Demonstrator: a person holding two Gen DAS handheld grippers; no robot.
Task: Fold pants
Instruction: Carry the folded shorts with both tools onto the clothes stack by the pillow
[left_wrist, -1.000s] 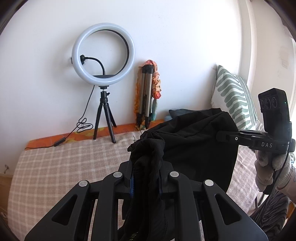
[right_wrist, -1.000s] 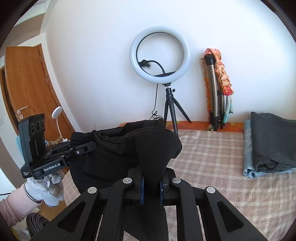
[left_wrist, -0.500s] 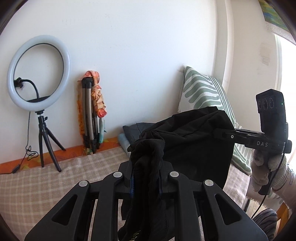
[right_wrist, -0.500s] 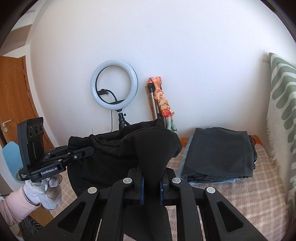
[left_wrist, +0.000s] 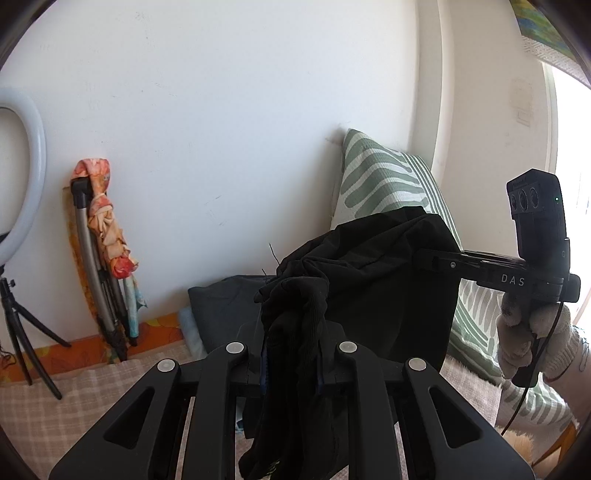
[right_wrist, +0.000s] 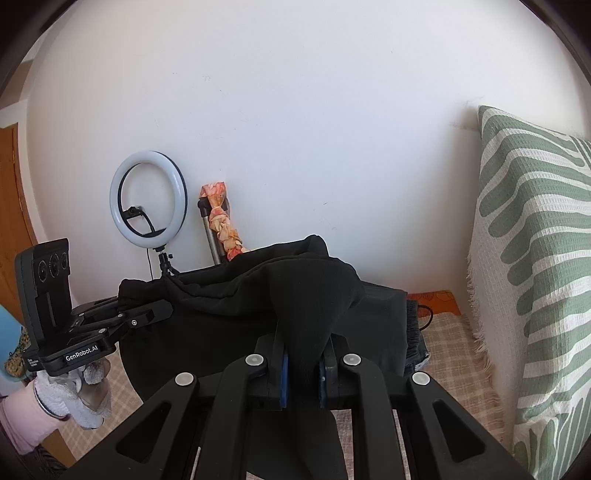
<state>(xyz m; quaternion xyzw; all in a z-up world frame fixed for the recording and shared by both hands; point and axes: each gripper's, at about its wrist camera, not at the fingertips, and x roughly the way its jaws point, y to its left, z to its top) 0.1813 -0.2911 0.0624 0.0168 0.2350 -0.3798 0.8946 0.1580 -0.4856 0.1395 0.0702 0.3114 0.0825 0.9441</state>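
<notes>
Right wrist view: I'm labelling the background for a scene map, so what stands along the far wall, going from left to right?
Wooden door → ring light on its small tripod → folded tripod wrapped in an orange patterned cloth → green-striped pillow.

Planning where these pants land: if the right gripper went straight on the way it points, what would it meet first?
Probably the folded dark clothes on the bed, just beyond the black pants it grips; depth is unclear.
</notes>
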